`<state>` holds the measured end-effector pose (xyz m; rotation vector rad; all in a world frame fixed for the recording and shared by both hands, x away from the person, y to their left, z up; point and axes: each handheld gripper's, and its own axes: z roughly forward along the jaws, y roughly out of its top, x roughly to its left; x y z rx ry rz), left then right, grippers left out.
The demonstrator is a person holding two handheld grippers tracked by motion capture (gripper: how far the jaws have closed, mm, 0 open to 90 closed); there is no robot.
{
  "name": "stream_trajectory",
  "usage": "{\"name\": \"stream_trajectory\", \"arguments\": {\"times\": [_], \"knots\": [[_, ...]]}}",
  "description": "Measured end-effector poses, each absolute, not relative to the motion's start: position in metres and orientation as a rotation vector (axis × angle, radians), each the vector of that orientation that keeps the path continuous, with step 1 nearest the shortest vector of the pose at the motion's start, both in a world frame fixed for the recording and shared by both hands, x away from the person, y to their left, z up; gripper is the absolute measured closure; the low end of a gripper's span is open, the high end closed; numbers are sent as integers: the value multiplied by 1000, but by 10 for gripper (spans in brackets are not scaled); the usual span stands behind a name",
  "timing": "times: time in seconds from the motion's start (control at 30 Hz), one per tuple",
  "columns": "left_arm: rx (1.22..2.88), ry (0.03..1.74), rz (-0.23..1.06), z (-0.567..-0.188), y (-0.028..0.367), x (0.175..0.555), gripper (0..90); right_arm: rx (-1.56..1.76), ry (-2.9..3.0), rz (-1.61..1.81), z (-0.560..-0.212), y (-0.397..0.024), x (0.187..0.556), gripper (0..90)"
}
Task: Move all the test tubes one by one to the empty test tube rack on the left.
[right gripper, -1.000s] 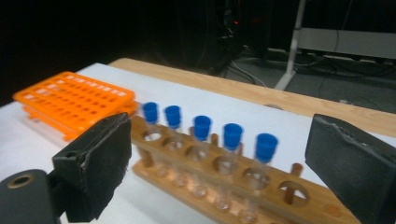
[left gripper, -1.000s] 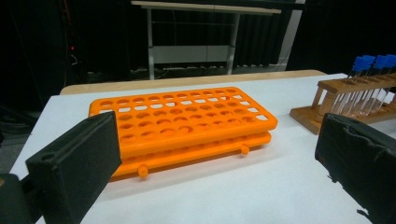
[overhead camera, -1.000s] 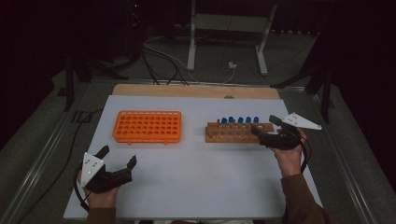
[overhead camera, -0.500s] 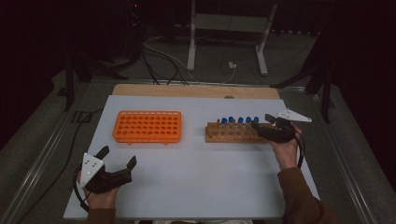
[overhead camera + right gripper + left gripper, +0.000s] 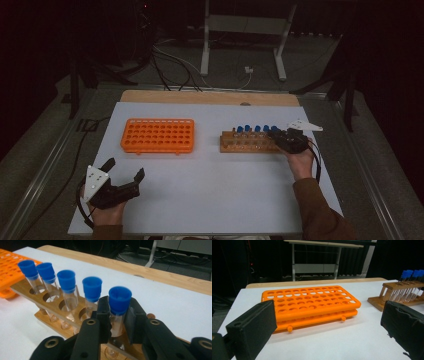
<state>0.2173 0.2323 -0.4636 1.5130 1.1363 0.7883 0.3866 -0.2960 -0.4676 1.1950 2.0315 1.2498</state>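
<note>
White tabletop (image 5: 215, 190): our right gripper (image 5: 117, 315) has just closed, now pinching the end tube (image 5: 119, 307) at frame centre; a tilted pull jams it in the wooden rack (image 5: 27, 288). Left gripper (image 5: 324, 322) spread, idle.

We see a white bench (image 5: 210, 190) with a wooden strip at its far edge, and on it lie an orange rack (image 5: 158, 135) at left and a wooden tube rack (image 5: 247, 145) at right, well apart.

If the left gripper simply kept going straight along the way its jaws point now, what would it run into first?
Most likely the orange rack: in the left gripper view it lies straight ahead between the open jaws of the left gripper, with bare white table before it. The wooden rack sits off to the side, probably out of line.
</note>
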Motion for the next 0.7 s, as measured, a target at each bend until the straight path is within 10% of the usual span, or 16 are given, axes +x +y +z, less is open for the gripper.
{"name": "stream_trajectory", "arguments": {"times": [0.7], "knots": [[1599,1150,640,-458,236,242,11,1208,2028,1230,-462,-298,386,764]]}}
